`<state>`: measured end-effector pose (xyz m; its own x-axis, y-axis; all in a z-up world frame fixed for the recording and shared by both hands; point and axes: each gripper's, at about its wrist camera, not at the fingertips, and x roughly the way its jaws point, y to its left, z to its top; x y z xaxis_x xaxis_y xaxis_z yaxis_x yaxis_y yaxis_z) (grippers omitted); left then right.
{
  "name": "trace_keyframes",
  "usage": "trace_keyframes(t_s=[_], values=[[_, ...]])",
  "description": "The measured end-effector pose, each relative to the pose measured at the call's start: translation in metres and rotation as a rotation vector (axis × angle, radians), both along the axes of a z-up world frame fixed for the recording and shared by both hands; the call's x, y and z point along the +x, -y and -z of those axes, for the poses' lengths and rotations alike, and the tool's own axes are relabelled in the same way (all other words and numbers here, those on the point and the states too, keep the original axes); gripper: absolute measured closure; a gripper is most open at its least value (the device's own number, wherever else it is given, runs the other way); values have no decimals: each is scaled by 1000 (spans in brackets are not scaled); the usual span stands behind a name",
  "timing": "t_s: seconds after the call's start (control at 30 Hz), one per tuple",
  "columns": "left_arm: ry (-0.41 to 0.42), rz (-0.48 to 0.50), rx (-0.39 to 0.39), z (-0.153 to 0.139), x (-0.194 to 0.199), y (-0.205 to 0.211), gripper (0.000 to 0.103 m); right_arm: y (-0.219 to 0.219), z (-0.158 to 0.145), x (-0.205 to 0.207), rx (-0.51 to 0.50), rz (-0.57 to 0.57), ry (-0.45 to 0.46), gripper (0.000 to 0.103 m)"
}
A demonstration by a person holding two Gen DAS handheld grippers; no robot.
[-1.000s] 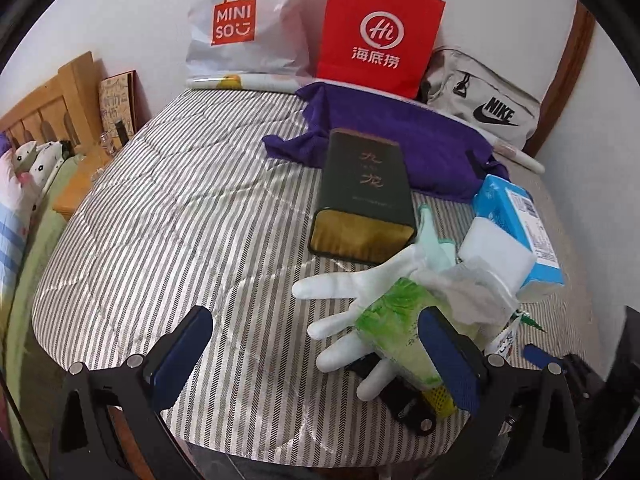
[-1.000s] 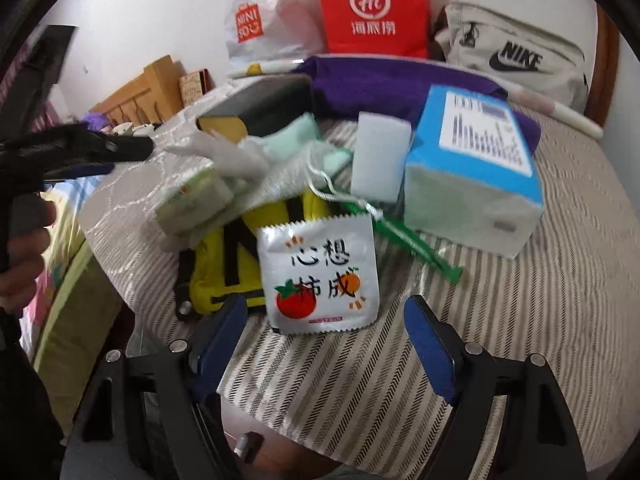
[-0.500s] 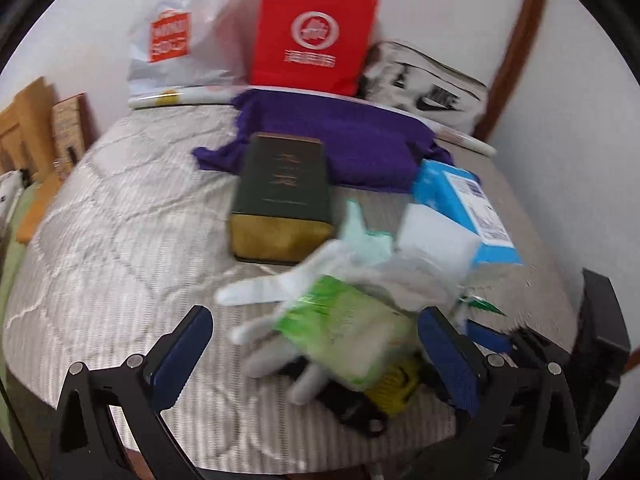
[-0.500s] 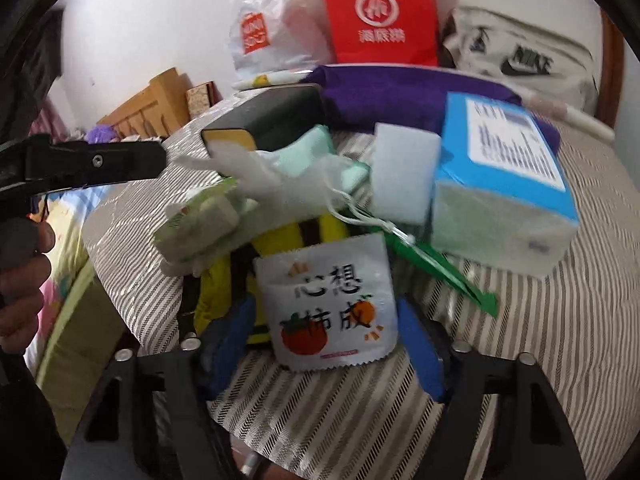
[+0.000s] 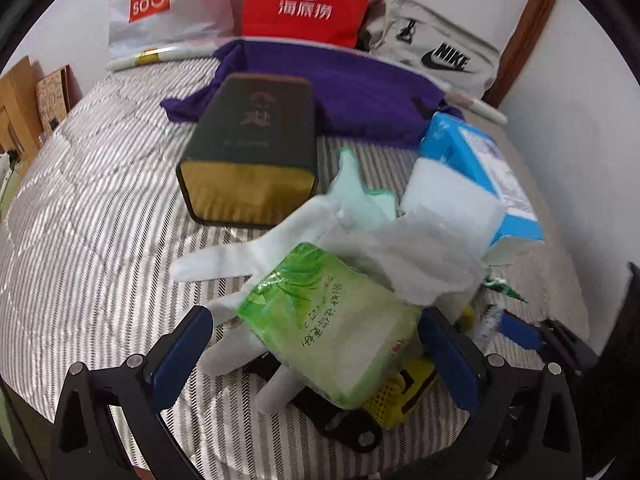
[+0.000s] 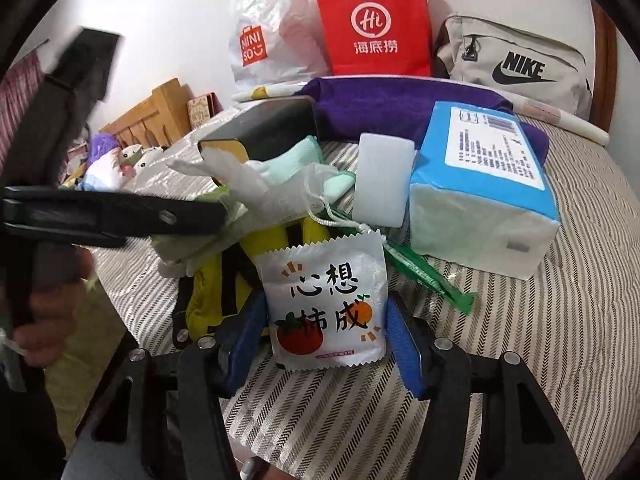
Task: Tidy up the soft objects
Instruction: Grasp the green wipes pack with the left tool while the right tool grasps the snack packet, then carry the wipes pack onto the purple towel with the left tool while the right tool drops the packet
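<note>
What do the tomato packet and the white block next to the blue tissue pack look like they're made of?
Tomato packet: likely glossy plastic film, judging by its sheen and crimped, zigzag edges. White block: probably matte foam sponge, with a dull surface and soft rounded corners, though the texture is unclear.

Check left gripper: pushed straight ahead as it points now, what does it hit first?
Most likely the green tissue pack, already sitting between the open fingers of the left gripper, on top of the white glove. Depth is approximate.

Two wrist cameras, both looking along your tongs toward the wall

Your left camera sits close over the green tissue pack (image 5: 328,320), facing across the bed (image 5: 92,208). Your right camera looks from low at the bed edge, very near the white sachet (image 6: 326,304). Both views share the red bag (image 5: 310,0) and the blue box (image 6: 486,192).
</note>
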<state>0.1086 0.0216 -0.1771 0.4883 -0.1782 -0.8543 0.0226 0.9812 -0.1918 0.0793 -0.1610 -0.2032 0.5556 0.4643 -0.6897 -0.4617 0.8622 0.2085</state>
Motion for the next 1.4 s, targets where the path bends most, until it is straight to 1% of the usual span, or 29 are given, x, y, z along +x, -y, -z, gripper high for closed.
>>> trace_keyframes(t_s=[0.13,0.17,0.23,0.33,0.4,0.5,0.73,0.97,1.07,1.23,1.4], values=[[-16,2,-35,10,5,2,0,2,-5,-6,0,-17,22,44],[-12,-2,-45,11,5,1,5,4,-6,-7,-1,-20,28,44],[-6,-15,-76,12,5,-3,11,8,-7,-8,-2,-22,35,44],[8,-36,-105,10,3,-11,14,16,-7,-10,2,-17,35,44],[9,-36,-89,9,2,-13,15,23,-5,-12,9,-10,24,44],[34,-43,-52,4,-4,-18,16,32,-2,-16,-8,8,13,44],[76,-70,-57,-12,-12,-32,16,52,1,-22,-43,61,2,44],[124,-80,-61,-31,-21,-38,16,64,-18,-29,-69,101,49,44],[144,-91,-40,-39,-25,-41,16,67,-28,-31,-65,113,57,44],[186,-106,-25,-57,-27,-47,16,66,-41,-27,-63,111,72,44],[207,-113,-15,-72,-21,-52,16,66,-53,-18,-48,113,79,44]])
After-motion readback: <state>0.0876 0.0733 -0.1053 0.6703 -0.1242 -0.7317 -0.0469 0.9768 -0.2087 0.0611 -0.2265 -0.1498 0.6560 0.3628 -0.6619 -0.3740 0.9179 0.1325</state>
